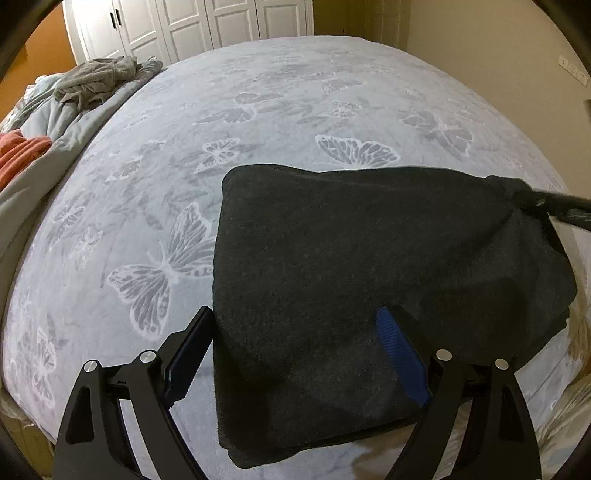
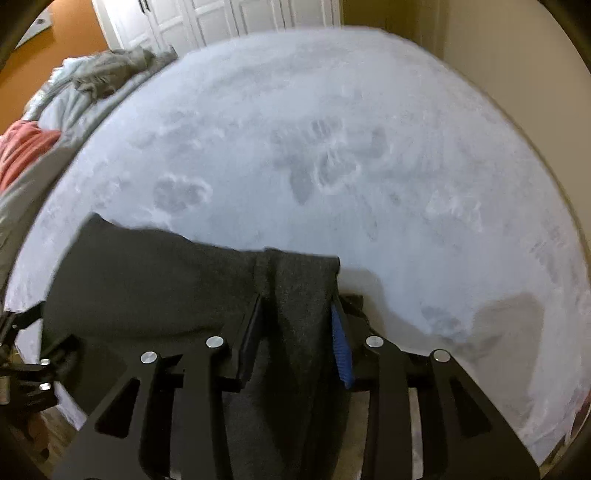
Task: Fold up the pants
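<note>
The dark grey pants [image 1: 369,266] lie folded into a thick pad on the pale blue butterfly bedspread [image 1: 258,110]. My left gripper [image 1: 295,317] is open, its fingers wide apart over the pad's near left part, one finger off the cloth at the left. In the right wrist view my right gripper [image 2: 299,299] holds a bunched edge of the pants [image 2: 295,295] between its fingers. The right gripper also shows in the left wrist view [image 1: 554,206] at the pad's far right corner, which is lifted.
A heap of grey, light blue and coral clothes [image 1: 55,110] lies at the bed's left side. White wardrobe doors [image 1: 192,22] stand beyond the bed. A beige wall [image 1: 480,55] is on the right. The bed's near edge [image 1: 480,424] is close below the pants.
</note>
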{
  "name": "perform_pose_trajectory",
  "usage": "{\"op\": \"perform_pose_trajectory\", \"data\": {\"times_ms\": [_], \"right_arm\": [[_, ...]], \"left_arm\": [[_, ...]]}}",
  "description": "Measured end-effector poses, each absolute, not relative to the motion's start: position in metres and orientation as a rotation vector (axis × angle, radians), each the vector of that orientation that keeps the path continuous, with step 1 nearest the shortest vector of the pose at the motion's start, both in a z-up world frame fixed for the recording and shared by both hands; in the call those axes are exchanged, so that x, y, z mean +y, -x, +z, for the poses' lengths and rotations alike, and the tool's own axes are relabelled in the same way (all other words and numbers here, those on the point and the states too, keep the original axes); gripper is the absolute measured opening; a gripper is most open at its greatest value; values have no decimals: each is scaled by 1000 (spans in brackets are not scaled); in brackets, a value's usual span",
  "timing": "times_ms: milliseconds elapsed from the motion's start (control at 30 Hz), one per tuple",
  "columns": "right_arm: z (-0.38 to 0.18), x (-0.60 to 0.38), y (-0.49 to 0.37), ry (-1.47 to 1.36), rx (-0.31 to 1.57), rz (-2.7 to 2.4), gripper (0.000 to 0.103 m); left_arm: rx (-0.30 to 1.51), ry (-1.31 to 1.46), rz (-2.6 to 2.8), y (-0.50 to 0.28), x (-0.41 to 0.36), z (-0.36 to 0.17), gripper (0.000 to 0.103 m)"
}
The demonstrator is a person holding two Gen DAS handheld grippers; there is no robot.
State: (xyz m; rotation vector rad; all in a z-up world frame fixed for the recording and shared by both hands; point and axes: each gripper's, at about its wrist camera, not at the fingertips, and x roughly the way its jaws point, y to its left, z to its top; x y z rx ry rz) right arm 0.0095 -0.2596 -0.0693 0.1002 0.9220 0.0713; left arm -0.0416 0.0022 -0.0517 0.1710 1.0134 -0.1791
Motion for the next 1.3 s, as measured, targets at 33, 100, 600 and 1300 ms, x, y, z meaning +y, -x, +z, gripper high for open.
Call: {"op": "perform_pose_trajectory", "data": {"times_ms": [33,100,600,1300], "right_arm": [[-61,-256,5,-100,898,99,35],[-54,-250,23,-79,875,134,35],[-112,-282,70,-248,1016,52,78],[-95,-277,94,-532,997,317,30]], "left_arm": [[1009,-171,-179,41,2,-53,86],[1003,-168,-180,42,3,-52,86],[1039,-50,-240,49,21,-48,86],[1193,395,-533,66,68,-55,22]]}}
